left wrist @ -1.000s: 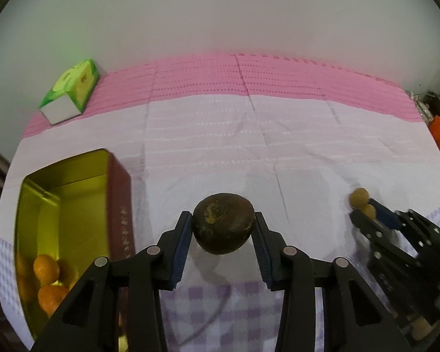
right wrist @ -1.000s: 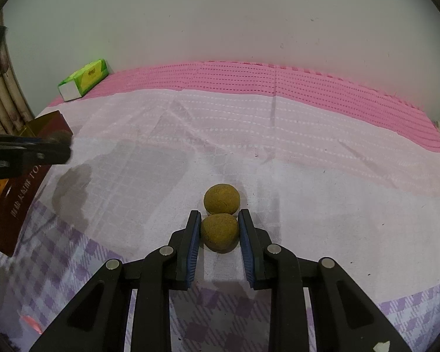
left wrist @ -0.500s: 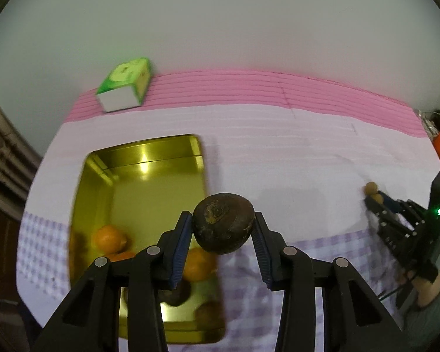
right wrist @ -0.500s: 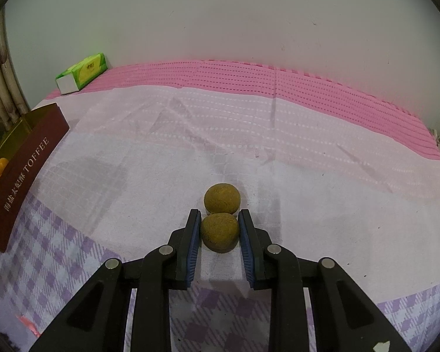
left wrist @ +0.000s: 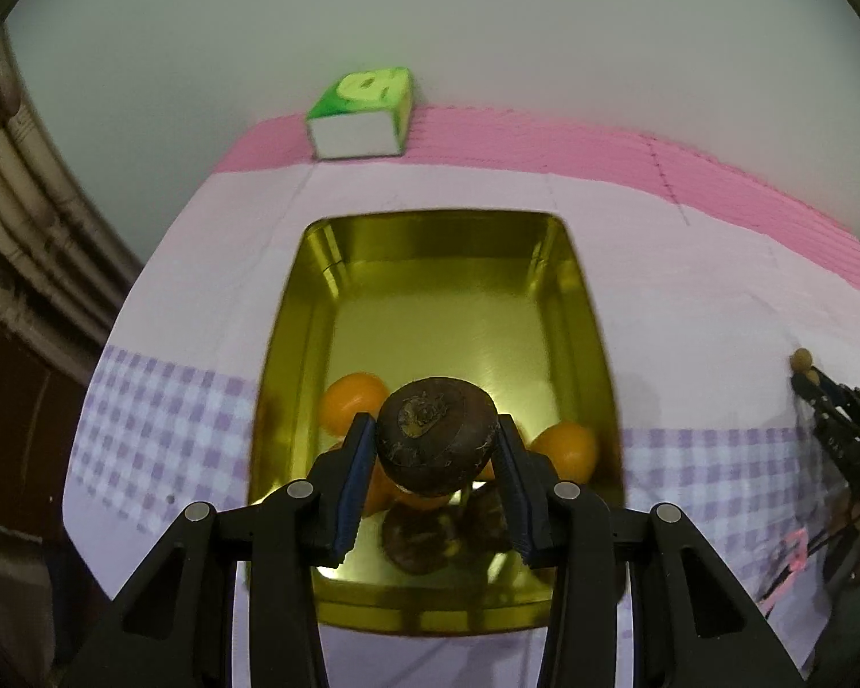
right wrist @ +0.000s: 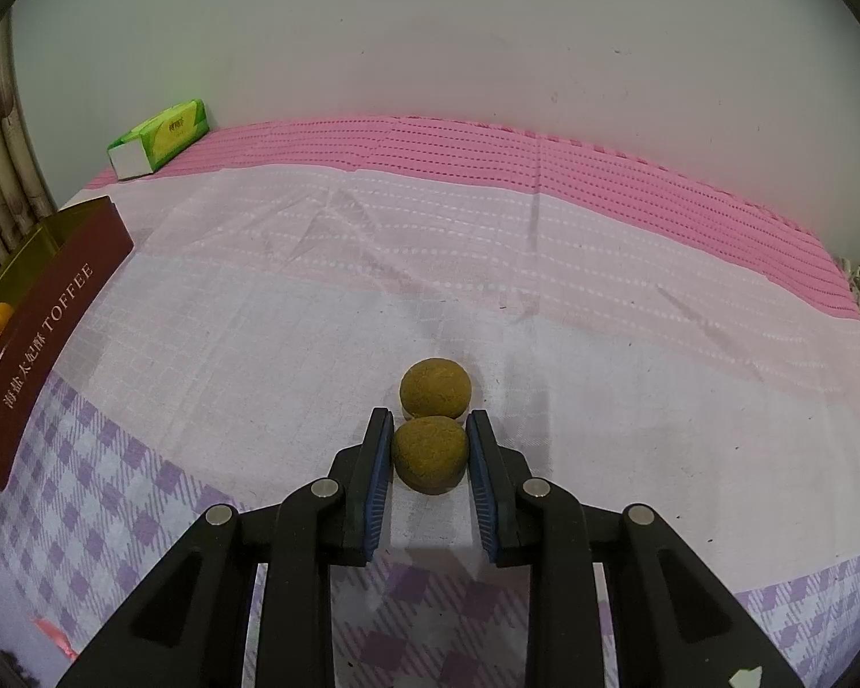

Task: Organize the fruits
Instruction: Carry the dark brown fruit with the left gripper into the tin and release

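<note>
Dark round fruit point(left wrist: 437, 434) carried over glossy gold tin point(left wrist: 430, 264)

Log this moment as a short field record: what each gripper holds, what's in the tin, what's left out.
left gripper: shut on dark brown fruit, above gold tin
right gripper: shut on tan fruit, on the cloth
tin contents: orange fruits, dark fruits
left out: second tan fruit, touching the gripped one
background: green box
</note>
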